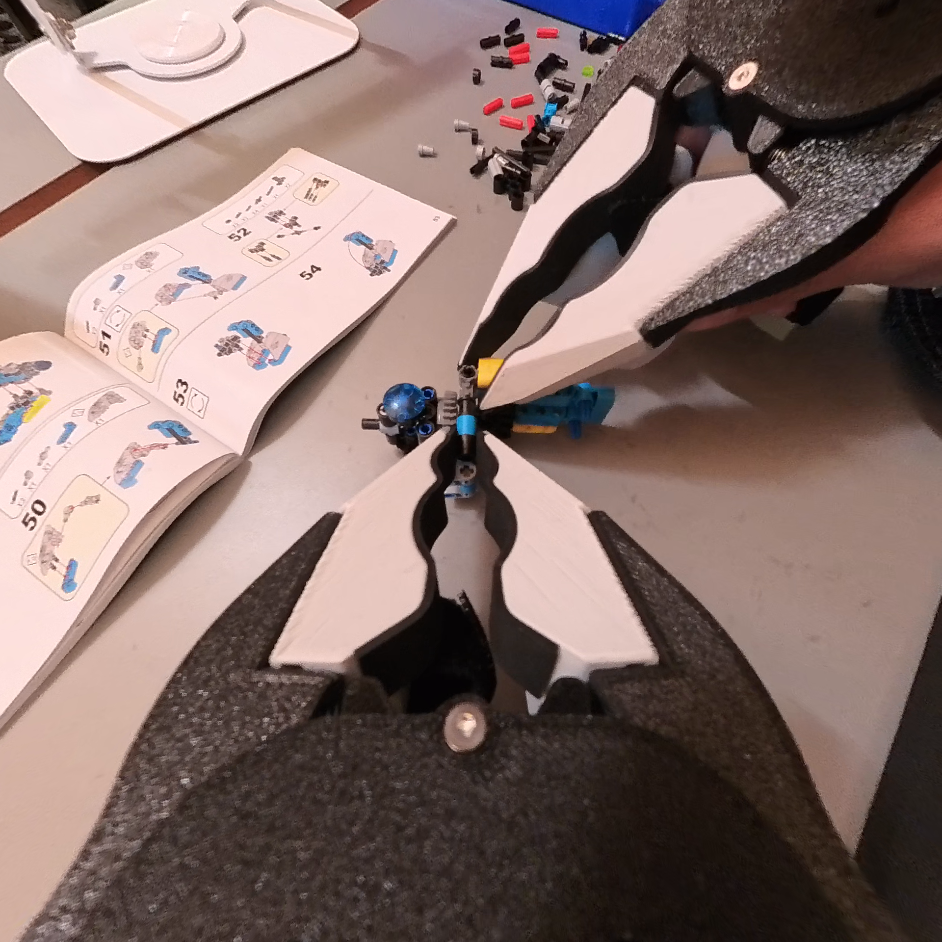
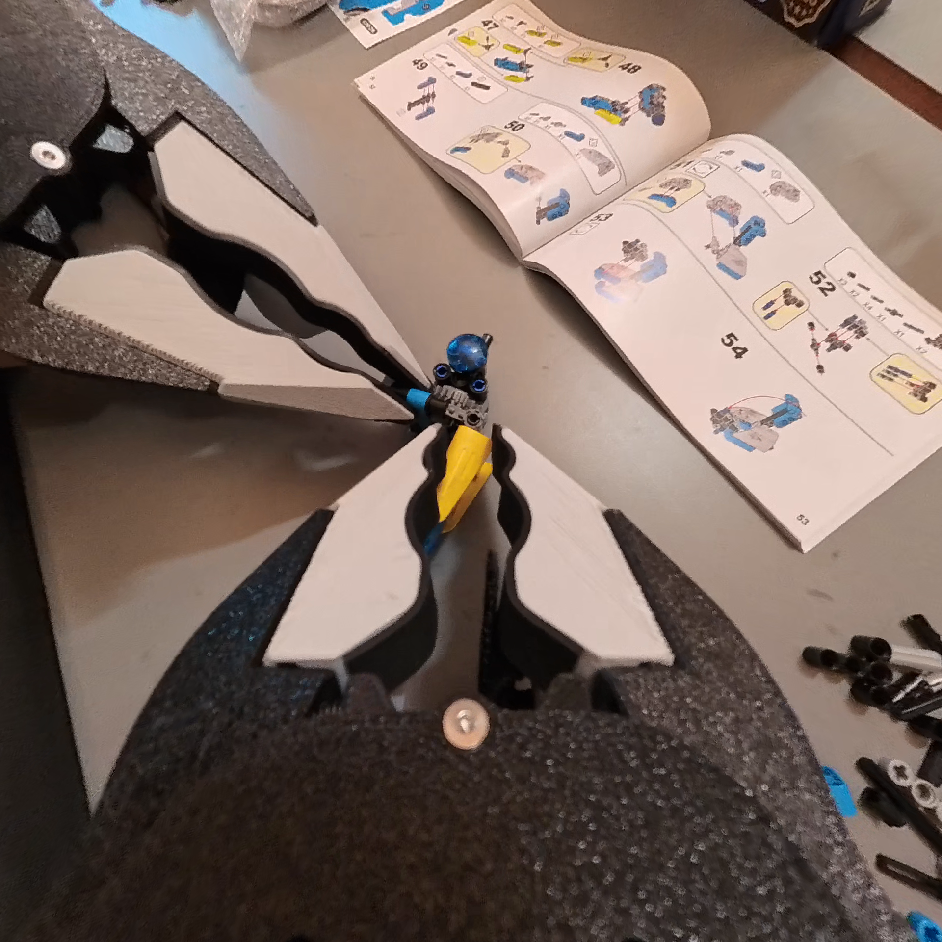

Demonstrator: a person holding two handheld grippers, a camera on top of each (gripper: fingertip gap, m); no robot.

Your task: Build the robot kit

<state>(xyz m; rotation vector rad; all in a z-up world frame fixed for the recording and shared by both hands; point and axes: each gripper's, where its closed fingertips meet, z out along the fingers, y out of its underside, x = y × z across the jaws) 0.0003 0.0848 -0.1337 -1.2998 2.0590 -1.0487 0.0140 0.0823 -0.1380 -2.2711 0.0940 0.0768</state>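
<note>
While the small brick assembly (image 1: 433, 415) is taken as the landmark, the grey worktop (image 1: 713, 535) on which it rests is the broadest thing in view, and an open instruction booklet (image 1: 204, 367) lies on it well to the assembly's far side from the right gripper, with a white tray (image 1: 285, 56) beyond that. A scatter of loose black, red and grey pins (image 1: 520, 102) lies well apart from the assembly, behind the right gripper. The left gripper (image 1: 465, 448) meets the assembly from one side, its jaws drawn narrow onto a black axle with a light-blue bush (image 1: 466, 427). The right gripper (image 2: 466, 443) meets it from the adjoining side, its jaws nearly closed around a yellow piece (image 2: 461, 474) that touches the assembly's grey geared part. For the join to be done well, the axle side would best be held steady and any push kept along the yellow piece's length, so that the blue domed top (image 2: 466, 350) is not knocked askew.
</note>
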